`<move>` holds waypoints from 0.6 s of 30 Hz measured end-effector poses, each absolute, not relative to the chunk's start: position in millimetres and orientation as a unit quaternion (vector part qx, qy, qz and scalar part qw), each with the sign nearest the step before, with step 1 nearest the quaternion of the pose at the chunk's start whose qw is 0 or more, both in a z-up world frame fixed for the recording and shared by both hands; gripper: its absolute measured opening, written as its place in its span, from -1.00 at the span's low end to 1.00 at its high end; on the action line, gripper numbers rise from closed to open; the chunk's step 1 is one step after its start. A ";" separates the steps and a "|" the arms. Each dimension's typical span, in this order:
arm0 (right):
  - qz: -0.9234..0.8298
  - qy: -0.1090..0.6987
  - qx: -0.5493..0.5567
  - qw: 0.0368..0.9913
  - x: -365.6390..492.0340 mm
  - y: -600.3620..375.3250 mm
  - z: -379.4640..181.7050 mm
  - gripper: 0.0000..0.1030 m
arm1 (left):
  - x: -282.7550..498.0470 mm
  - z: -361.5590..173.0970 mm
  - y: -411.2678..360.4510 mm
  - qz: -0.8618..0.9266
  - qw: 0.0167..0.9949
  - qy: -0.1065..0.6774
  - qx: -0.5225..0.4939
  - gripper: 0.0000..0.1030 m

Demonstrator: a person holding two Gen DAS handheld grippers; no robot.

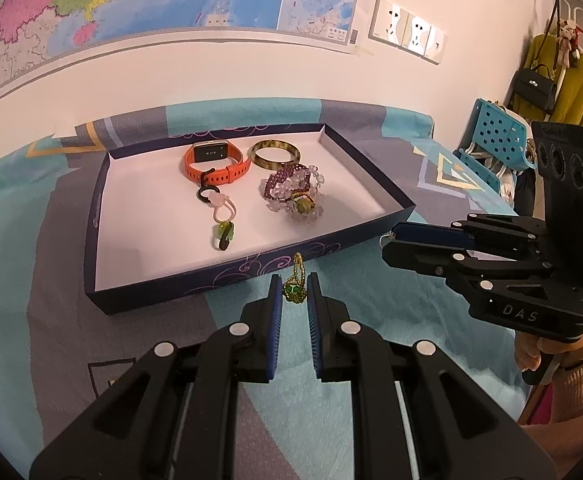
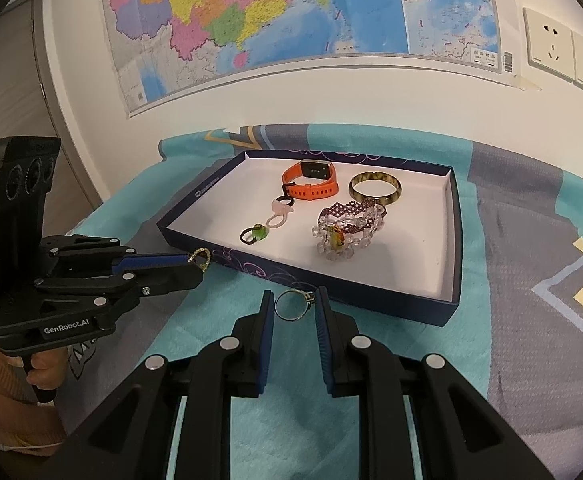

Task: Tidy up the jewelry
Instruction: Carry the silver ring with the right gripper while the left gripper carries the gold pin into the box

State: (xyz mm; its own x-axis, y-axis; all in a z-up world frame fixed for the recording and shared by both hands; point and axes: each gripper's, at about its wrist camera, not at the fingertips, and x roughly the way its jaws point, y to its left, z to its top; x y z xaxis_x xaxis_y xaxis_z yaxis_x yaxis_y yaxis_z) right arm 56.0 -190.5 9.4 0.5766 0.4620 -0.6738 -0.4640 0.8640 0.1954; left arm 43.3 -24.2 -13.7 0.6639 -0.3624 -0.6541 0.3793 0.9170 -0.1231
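Note:
A dark blue tray [image 1: 103,184] with a white floor lies on the bedspread; it also shows in the right wrist view [image 2: 457,240]. It holds an orange watch [image 1: 215,162], a brown bangle [image 1: 275,154], purple and clear bead bracelets [image 1: 293,192] and a pink charm with green beads [image 1: 221,220]. My left gripper [image 1: 295,290] stands open around a gold beaded ring with a green stone [image 1: 294,286], just before the tray's near wall. My right gripper [image 2: 293,306] stands open around a thin metal ring [image 2: 291,306] lying on the spread.
A map [image 2: 291,12] and wall sockets [image 1: 407,30] are on the wall behind. A blue perforated chair [image 1: 495,136] and a coat rack with a bag [image 1: 539,84] stand to the right. A door [image 2: 7,92] is at left.

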 end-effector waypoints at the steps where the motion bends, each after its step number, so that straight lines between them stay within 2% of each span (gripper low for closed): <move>1: 0.261 0.379 -0.001 0.888 56.2 -190.4 9.5 -0.64 | 43.5 -13.0 -24.2 -0.203 0.913 0.355 0.012 -0.75; 18: 0.264 0.373 0.002 0.890 63.6 -188.8 14.5 -0.64 | 48.0 -6.9 -24.8 -0.199 0.915 0.351 0.011 -0.75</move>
